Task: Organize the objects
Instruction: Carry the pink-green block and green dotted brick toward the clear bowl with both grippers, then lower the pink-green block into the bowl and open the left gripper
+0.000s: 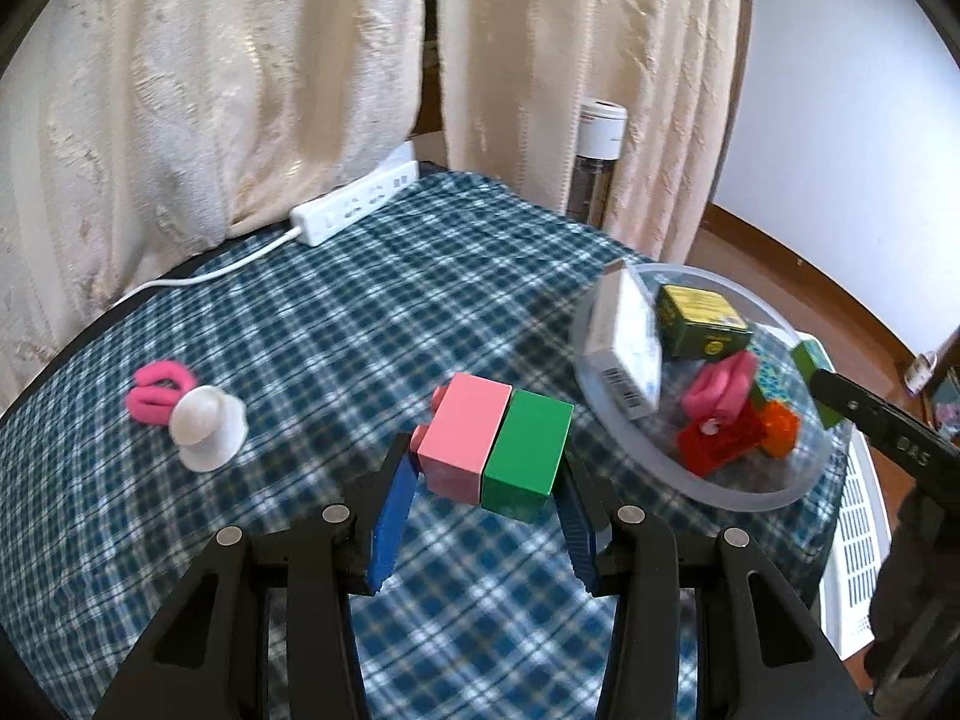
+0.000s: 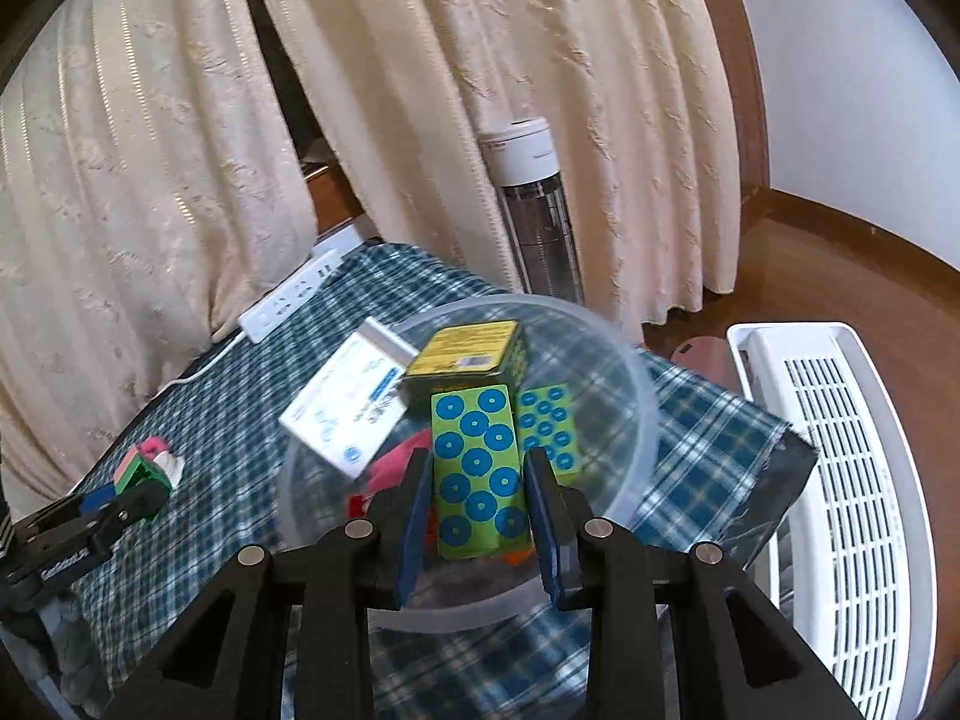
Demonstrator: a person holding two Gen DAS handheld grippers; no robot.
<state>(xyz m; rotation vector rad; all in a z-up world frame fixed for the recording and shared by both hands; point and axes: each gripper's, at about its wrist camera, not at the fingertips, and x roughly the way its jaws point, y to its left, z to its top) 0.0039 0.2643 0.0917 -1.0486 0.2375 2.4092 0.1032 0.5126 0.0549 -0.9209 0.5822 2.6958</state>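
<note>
Your left gripper (image 1: 489,474) is partly open, its blue pads clamped on two blocks side by side, a pink block (image 1: 462,438) and a green block (image 1: 525,456), carried as a pair above the checked tablecloth (image 1: 300,330); gripping both at once saves a trip. Your right gripper (image 2: 480,474) is squeezed tight on a green box with blue dots (image 2: 477,474), held upright over the clear plastic bowl (image 2: 636,396), well placed for dropping in. The bowl, near the table's right edge, already holds a white carton (image 2: 342,414), a yellow-topped box (image 2: 468,351), a second dotted box (image 2: 549,426) and red pieces, blurred, possibly toy bricks. Still loose at the left of the cloth: a pink hair tie (image 1: 159,393) touching a small white cap (image 1: 207,429); a power strip (image 1: 354,201) lies at the far edge.
</note>
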